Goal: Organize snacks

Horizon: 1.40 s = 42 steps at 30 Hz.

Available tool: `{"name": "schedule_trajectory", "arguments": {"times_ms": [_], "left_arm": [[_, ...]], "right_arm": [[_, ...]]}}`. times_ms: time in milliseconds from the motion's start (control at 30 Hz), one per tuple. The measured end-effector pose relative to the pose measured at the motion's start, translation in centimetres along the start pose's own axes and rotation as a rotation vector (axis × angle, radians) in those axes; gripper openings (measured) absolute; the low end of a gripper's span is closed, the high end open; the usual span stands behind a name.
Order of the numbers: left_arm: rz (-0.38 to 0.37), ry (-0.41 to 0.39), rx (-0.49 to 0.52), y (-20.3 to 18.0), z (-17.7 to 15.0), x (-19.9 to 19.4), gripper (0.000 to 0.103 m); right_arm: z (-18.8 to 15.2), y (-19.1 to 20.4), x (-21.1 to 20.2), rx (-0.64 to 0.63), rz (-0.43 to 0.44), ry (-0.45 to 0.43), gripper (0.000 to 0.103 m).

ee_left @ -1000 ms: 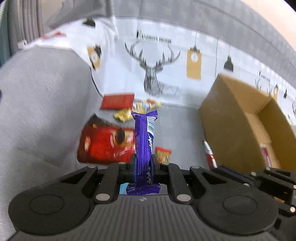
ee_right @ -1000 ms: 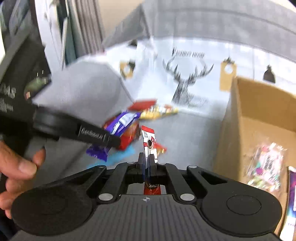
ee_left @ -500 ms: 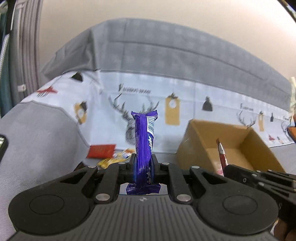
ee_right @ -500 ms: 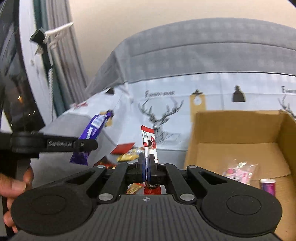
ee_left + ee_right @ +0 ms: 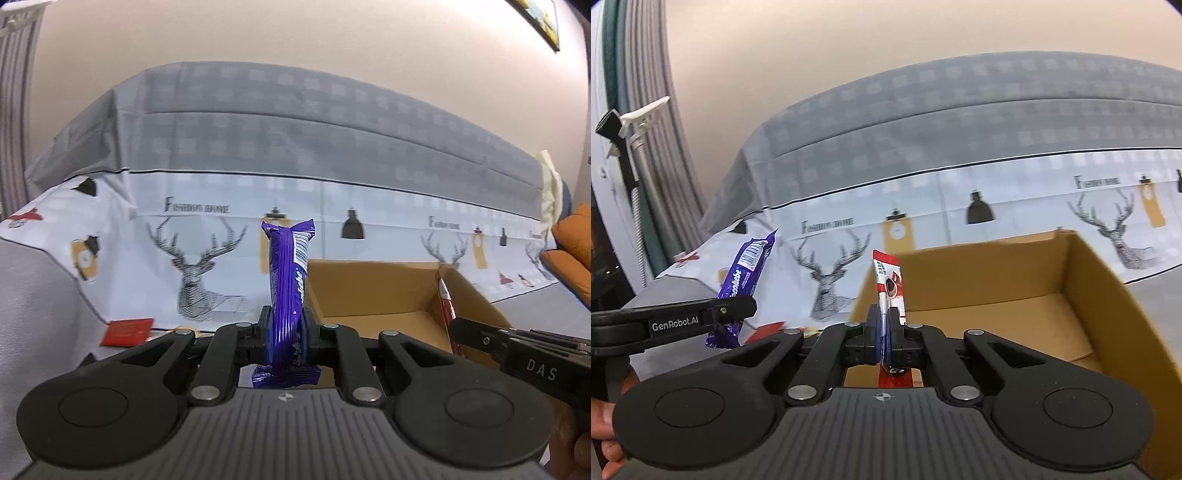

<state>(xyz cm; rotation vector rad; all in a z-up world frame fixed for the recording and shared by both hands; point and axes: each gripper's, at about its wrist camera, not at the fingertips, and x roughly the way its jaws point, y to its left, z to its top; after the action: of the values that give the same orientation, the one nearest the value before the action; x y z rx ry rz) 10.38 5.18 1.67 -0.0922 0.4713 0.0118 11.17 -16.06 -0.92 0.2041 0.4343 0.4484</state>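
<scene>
My left gripper (image 5: 283,321) is shut on a purple snack bar (image 5: 286,280) that stands upright between the jaws, held in the air left of an open cardboard box (image 5: 373,291). My right gripper (image 5: 884,328) is shut on a thin red-and-white sachet (image 5: 888,284), held at the box's (image 5: 1015,295) near left edge. In the right wrist view the left gripper (image 5: 738,308) and its purple bar (image 5: 744,280) show at the left. In the left wrist view the right gripper (image 5: 456,328) and the sachet (image 5: 445,299) show at the right, over the box.
The box sits on a grey sofa with a deer-print cover (image 5: 199,258). A red flat packet (image 5: 127,331) lies on the seat at the left. An orange cushion (image 5: 572,254) is at the far right. A curtain (image 5: 646,166) hangs at the left.
Both grippers have risen from the snack pile on the seat and swung toward the box, each keeping its snack. The pile has dropped out of view.
</scene>
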Motion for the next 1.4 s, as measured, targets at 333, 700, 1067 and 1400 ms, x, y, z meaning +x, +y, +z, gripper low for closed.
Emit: {"name": "schedule_trajectory", "arguments": {"times_ms": [333, 700, 1067, 1400], "left_arm": [[-0.118, -0.068, 0.077, -4.7, -0.8, -0.2, 0.015], [-0.191, -0.076, 0.185, -8.9, -2.2, 0.2, 0.015], [-0.215, -0.077, 0.198, -9.7, -2.5, 0.5, 0.014], [-0.215, -0.076, 0.192, -9.7, -2.5, 0.6, 0.014]], "right_arm": [[0.2, -3.7, -1.9, 0.019, -0.127, -0.053, 0.003], [0.2, -6.8, -3.0, 0.103, -0.219, -0.067, 0.003], [0.2, -6.3, -3.1, 0.072, -0.236, -0.078, 0.003], [0.2, -6.2, -3.1, 0.064, -0.239, -0.080, 0.003]]}}
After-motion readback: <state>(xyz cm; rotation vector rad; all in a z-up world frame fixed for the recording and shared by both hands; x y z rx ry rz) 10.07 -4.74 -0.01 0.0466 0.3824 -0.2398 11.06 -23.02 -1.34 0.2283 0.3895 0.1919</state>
